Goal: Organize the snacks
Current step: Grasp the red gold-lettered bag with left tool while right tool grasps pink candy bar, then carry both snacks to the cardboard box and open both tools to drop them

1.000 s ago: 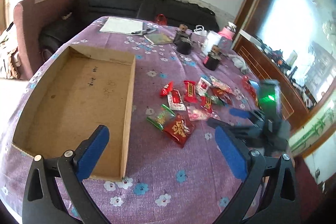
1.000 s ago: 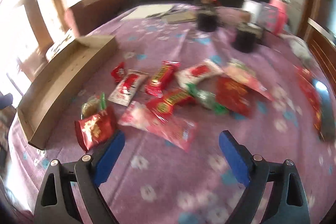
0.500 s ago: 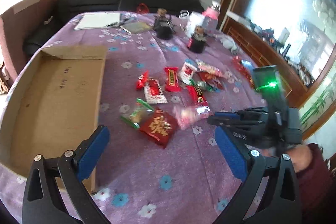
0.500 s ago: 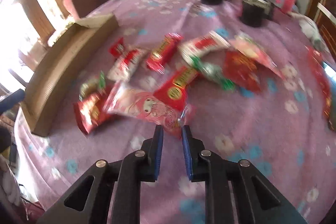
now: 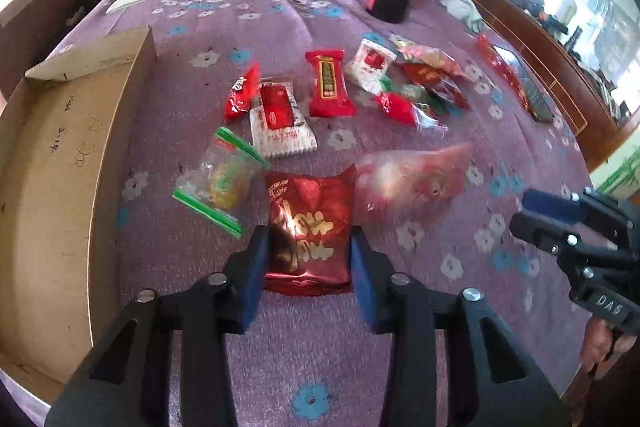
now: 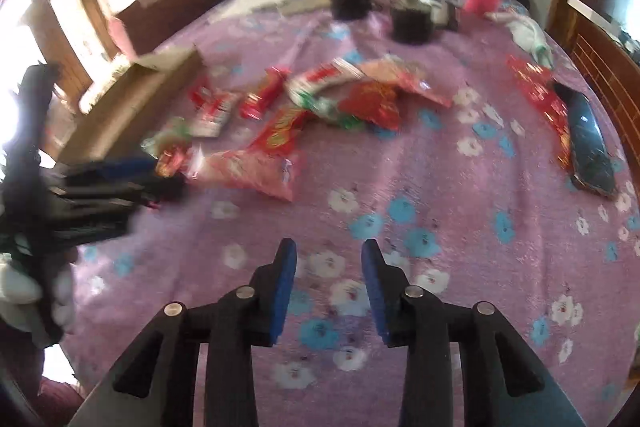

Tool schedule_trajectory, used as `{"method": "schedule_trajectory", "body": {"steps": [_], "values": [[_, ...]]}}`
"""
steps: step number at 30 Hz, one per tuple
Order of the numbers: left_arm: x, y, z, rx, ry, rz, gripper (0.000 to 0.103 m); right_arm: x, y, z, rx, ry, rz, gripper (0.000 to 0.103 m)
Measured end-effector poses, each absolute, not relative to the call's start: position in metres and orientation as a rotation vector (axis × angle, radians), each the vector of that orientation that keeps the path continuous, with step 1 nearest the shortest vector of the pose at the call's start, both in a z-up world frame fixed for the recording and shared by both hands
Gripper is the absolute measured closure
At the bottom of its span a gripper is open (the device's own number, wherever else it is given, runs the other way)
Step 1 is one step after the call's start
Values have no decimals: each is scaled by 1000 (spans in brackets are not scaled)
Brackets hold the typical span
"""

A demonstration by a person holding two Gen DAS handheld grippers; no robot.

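**Gripping the red packet**

Pinching a red foil snack packet point(image 5: 308, 227) between its blue pads, the left gripper point(image 5: 310, 259) sits low on the purple flowered tablecloth point(image 5: 400, 347), beside the cardboard box point(image 5: 48, 167). A pink packet point(image 5: 412, 179) lies just right of it, blurred. Hovering apart over bare cloth, the right gripper point(image 6: 329, 267) has its fingers partly spread, holding nothing.

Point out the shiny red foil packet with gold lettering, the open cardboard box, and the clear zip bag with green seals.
Shiny red foil packet with gold lettering point(image 5: 310, 227), left wrist view, printed front.
Open cardboard box point(image 5: 48, 195), left wrist view, inside floor.
Clear zip bag with green seals point(image 5: 224, 179), left wrist view, transparent middle.
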State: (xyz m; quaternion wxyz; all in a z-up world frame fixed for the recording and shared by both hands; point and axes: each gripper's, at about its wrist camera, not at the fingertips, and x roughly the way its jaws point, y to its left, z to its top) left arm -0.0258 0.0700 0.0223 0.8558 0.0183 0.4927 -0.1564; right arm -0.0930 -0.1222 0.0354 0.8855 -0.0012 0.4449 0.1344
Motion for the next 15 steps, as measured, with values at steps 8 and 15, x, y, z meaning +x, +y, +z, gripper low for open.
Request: {"method": "schedule_trajectory", "body": {"steps": [8, 15], "values": [[-45, 83, 36, 10, 1013, -408, 69, -66, -99, 30, 20, 920, 326, 62], [-62, 74, 52, 103, 979, -489, 68, -63, -85, 37, -36, 886, 418, 61]]}}
